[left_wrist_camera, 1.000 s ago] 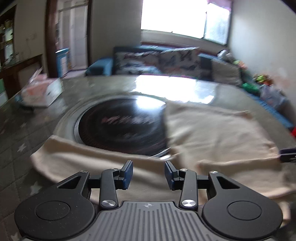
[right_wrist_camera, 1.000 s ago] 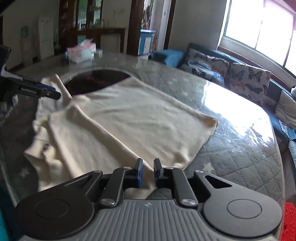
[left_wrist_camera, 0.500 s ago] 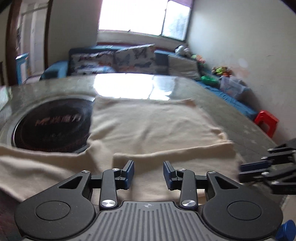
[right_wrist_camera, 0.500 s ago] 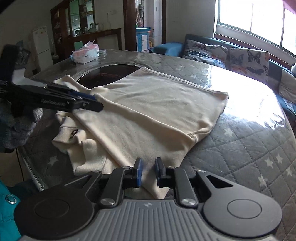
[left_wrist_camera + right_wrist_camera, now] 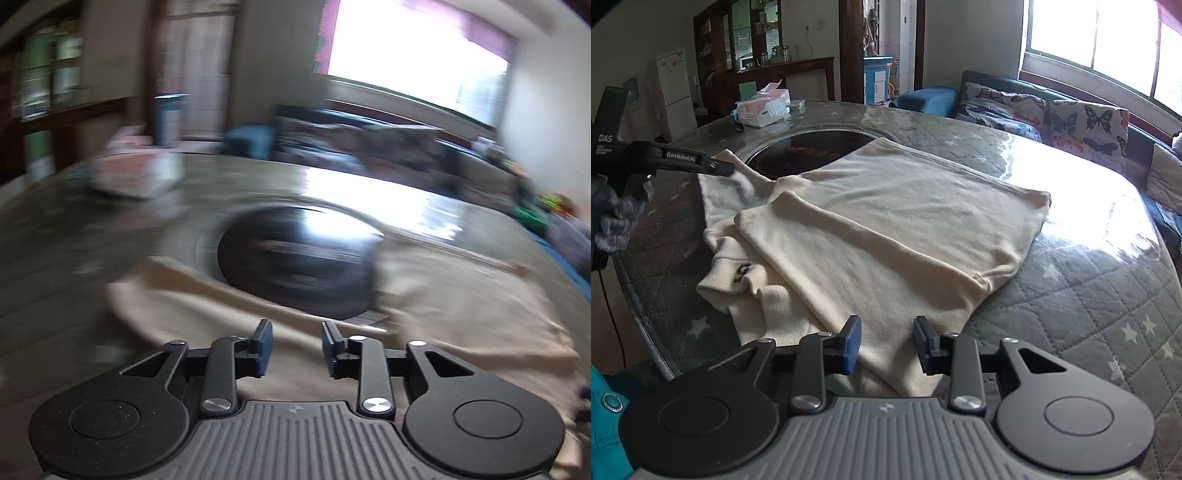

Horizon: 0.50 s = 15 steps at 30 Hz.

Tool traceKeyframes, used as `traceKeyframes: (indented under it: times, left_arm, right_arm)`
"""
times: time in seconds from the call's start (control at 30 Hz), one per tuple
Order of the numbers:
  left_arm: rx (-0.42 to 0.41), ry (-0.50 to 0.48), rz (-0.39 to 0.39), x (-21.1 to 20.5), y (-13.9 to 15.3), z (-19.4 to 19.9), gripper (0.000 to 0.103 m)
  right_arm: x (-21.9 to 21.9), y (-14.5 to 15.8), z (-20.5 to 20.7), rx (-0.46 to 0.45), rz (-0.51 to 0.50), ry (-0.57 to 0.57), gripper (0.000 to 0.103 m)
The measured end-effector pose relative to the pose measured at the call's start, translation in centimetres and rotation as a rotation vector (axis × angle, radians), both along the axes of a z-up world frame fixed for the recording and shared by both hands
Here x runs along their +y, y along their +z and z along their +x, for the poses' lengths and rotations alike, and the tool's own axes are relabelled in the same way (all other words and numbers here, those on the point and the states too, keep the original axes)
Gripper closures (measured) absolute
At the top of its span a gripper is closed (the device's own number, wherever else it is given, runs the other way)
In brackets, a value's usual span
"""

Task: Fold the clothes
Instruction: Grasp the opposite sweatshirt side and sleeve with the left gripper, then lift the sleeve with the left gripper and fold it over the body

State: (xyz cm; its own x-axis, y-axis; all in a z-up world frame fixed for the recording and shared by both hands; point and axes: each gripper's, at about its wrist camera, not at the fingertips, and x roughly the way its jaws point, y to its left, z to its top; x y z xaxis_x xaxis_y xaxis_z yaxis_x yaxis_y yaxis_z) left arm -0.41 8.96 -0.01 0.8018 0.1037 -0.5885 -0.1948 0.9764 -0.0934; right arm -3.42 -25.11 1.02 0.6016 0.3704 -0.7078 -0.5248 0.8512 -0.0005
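Note:
A cream garment (image 5: 886, 229) lies partly folded on the round table, one side folded over the middle, collar and label at the near left. My right gripper (image 5: 886, 345) is open just above the garment's near edge, empty. My left gripper (image 5: 296, 345) is open and empty over the garment's (image 5: 192, 310) left part; its view is blurred by motion. The left gripper also shows in the right wrist view (image 5: 716, 168), over the garment's far left sleeve area.
The table (image 5: 1089, 302) has a quilted grey cover under glass and a dark round inset (image 5: 809, 149) partly under the garment. A tissue pack (image 5: 762, 109) sits at the far side. A sofa with cushions (image 5: 1052, 118) stands beyond the table.
My right gripper has opened from nearly shut. My left gripper swung back left toward the sleeve side, blurring its view. The garment's fold lies flatter.

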Motion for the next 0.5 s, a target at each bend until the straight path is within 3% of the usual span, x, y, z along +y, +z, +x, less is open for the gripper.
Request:
traceKeyframes:
  times: [0.07,0.23,0.5]
  left_arm:
    - [0.011,0.097,0.045,1.9,-0.1,0.3,0.064]
    - [0.045,0.268,0.048,6.3,-0.7,1.2,0.061]
    - [0.071,0.291,-0.021,8.5,-1.7,2.4,0.064]
  right_arm:
    - [0.3,0.1,0.0,-0.005,0.004,0.002,0.072]
    - [0.8,0.2,0.0,-0.014,0.011,0.007,0.072]
    - [1.2,0.6,-0.1,-0.026,0.017,0.006,0.072]
